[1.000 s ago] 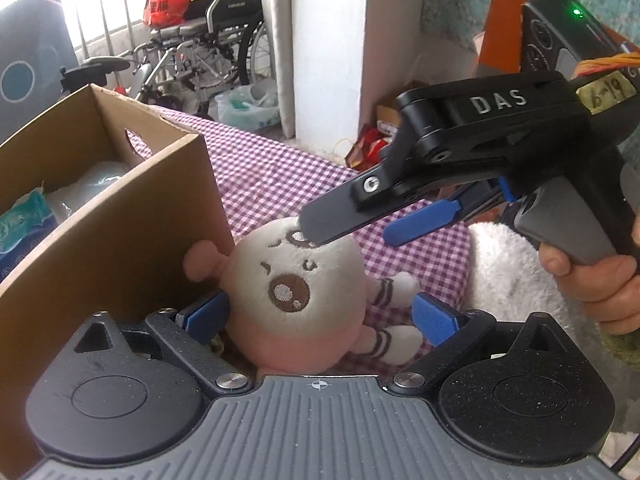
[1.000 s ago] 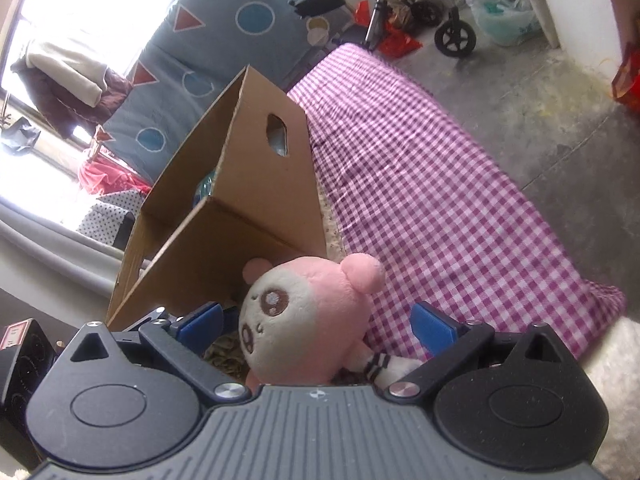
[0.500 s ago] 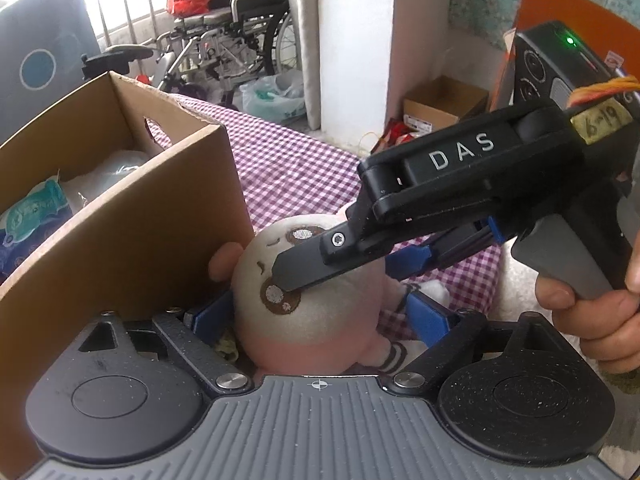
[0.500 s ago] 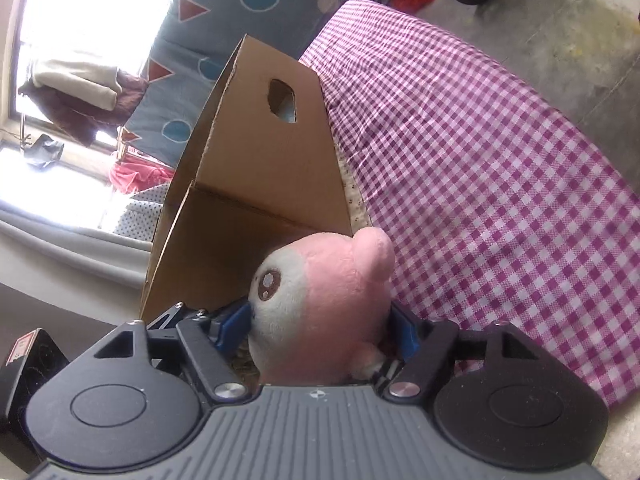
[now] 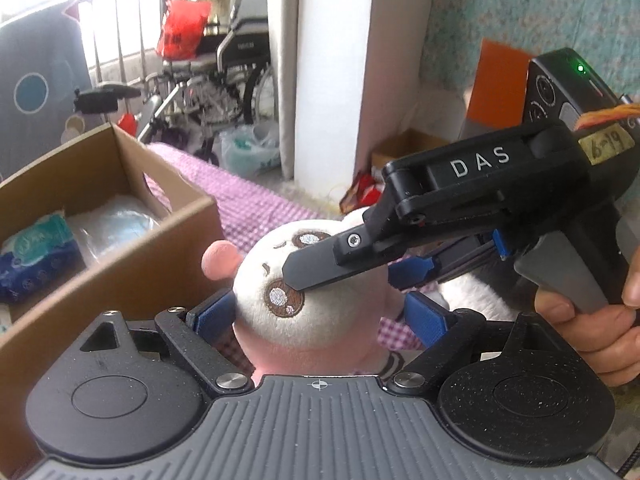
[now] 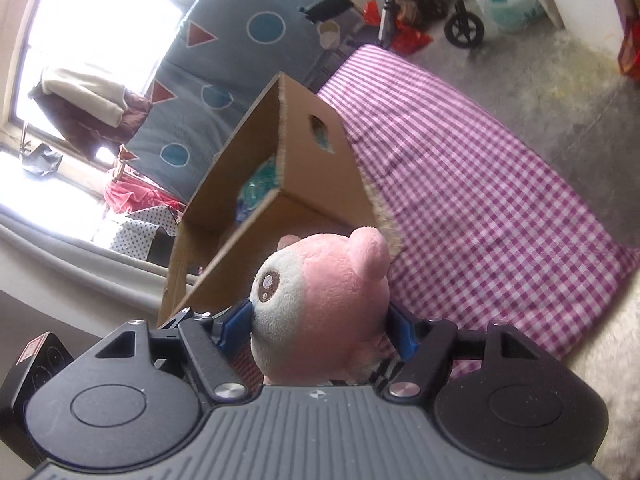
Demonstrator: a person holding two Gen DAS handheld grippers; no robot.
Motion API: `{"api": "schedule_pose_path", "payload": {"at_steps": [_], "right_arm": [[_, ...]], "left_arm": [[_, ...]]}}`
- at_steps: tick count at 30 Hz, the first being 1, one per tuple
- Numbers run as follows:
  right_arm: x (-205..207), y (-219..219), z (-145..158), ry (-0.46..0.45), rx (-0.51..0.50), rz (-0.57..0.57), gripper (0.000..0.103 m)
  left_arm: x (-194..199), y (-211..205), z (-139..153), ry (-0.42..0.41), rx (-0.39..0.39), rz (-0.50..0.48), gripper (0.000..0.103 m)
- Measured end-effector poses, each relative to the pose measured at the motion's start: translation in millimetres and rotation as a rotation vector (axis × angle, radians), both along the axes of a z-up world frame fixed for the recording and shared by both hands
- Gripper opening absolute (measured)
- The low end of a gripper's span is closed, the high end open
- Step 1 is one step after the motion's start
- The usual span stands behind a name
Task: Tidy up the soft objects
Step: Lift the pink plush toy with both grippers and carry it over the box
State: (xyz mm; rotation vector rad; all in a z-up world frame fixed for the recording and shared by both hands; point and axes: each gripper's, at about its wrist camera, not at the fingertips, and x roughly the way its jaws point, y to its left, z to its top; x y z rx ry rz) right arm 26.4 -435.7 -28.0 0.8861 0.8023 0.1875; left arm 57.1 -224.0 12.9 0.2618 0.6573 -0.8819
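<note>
A pink and cream plush toy (image 5: 304, 312) hangs lifted off the checked cloth, next to the cardboard box (image 5: 120, 268). In the left wrist view my left gripper (image 5: 318, 314) has its blue pads against both sides of the toy's head. My right gripper (image 5: 348, 280) comes in from the right, with one black finger across the toy's face. In the right wrist view the right gripper (image 6: 320, 324) is shut on the plush toy (image 6: 320, 300), squeezing its head front to back. The cardboard box (image 6: 320, 168) stands just beyond it.
The box holds a blue tissue pack (image 5: 36, 252) and a clear plastic bag (image 5: 116, 224). A purple checked cloth (image 6: 480, 200) covers the surface. A white fluffy cloth (image 5: 472, 296) lies at the right. A hand (image 5: 600, 332) holds the right gripper. A wheelchair (image 5: 216, 76) and a pillar stand behind.
The right gripper's jaws closed onto the toy's head and the left gripper's narrowed a little. Both grippers rose with the toy, so the box now sits lower in view.
</note>
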Motion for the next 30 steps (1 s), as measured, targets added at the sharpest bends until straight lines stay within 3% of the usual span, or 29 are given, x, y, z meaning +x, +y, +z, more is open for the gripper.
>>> {"api": "schedule_pose_path", "payload": {"at_steps": [7,11,15,19,24,30], "right_arm": [[25,50,70,-0.121,-0.114,0.11,0.074],[70,81,100,-0.181,-0.118,0.226,0.074],[136,110,112,-0.167,-0.097,0.364,0.074],[210,138,112,-0.097,-0.11,0.492,0.074],[293,166,79,0.056,-0.104,0.607,0.073],[335,173,23,0.196,-0.142,0.685,0.071]], "left_arm": [[-7,58,48,-0.132,-0.128,0.113,0.093],[12,92,70,-0.179,-0.16,0.196,0.094],[51,119,80,-0.158,-0.162,0.285,0.094],[110,141,73,-0.037,-0.156,0.348,0.094],[193,162,42,0.195,-0.118,0.437,0.093],[253,177,-9,0.478,-0.083,0.493,0.087]]}}
